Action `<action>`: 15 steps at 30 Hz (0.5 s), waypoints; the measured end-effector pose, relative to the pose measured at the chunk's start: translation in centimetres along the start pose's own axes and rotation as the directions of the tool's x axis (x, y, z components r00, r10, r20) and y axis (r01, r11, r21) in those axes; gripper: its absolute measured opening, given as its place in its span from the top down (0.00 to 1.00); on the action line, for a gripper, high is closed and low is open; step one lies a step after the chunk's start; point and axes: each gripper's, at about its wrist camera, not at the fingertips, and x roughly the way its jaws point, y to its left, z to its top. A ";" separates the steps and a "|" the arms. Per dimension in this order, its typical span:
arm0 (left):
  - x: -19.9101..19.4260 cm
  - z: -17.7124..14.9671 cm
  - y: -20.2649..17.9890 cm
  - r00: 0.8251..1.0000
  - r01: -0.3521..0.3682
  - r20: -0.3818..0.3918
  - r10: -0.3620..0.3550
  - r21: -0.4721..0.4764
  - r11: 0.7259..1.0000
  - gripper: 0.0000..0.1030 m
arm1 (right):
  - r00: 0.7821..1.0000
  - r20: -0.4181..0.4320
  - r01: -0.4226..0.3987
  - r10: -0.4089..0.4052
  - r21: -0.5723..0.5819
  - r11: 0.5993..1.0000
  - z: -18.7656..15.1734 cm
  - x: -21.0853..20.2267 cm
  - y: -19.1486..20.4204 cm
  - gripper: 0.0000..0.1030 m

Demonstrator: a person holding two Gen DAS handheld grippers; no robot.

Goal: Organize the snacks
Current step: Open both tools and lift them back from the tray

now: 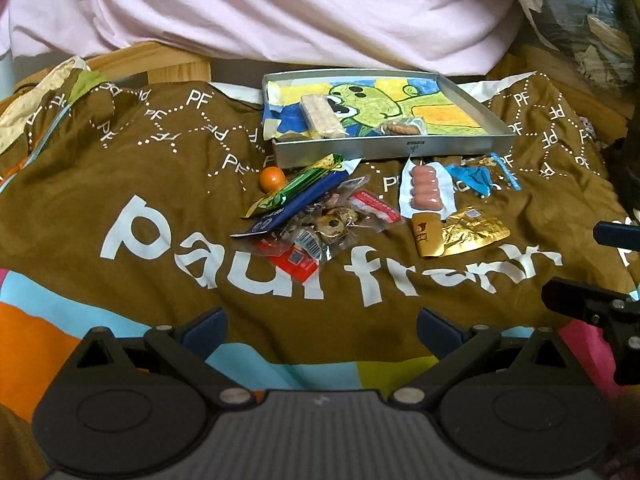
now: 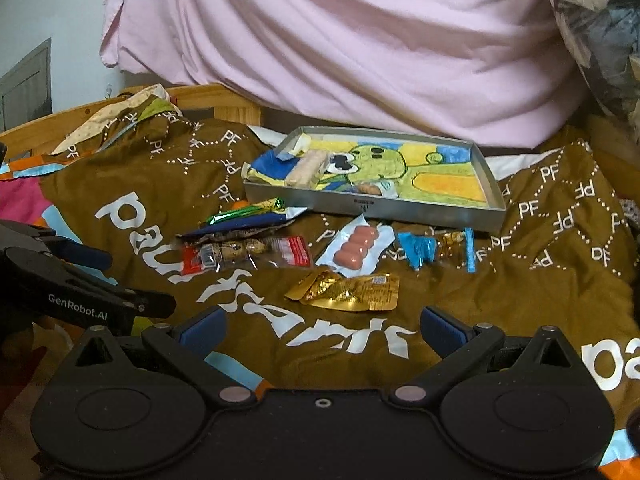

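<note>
Both claws hang released, jaws spread wide and empty; the left gripper (image 1: 320, 330) and the right gripper (image 2: 322, 330) hover over a brown blanket (image 1: 120, 168) printed "paul frank" and "PF"; the left claw's side reads "GenRobot.AI"; ahead of both lie scattered snacks (image 2: 248, 254), a gold packet (image 2: 352, 291) nearest the right claw, and beyond them the metal tray (image 1: 392, 150), two snacks inside.

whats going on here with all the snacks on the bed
A person holds two grippers over a brown blanket, sorting snacks into a metal tray. Both the left gripper and the right gripper are open and empty. A cracker pack and a small cookie pack are in the tray. The sausage pack, gold pouch, blue wrapper and a pile of others lie outside it.
</note>
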 end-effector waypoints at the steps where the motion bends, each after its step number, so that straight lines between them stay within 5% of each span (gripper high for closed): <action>1: 0.2 0.0 0.1 1.000 -0.001 -0.003 0.001 -0.005 1.000 0.00 | 1.000 -0.004 0.000 0.000 0.002 1.000 0.0 0.2 0.0 0.01; 15: 1.7 0.6 1.1 1.000 0.015 -0.010 -0.016 -0.041 0.999 0.00 | 0.999 -0.042 -0.007 0.009 0.044 0.999 0.4 2.1 -0.8 0.01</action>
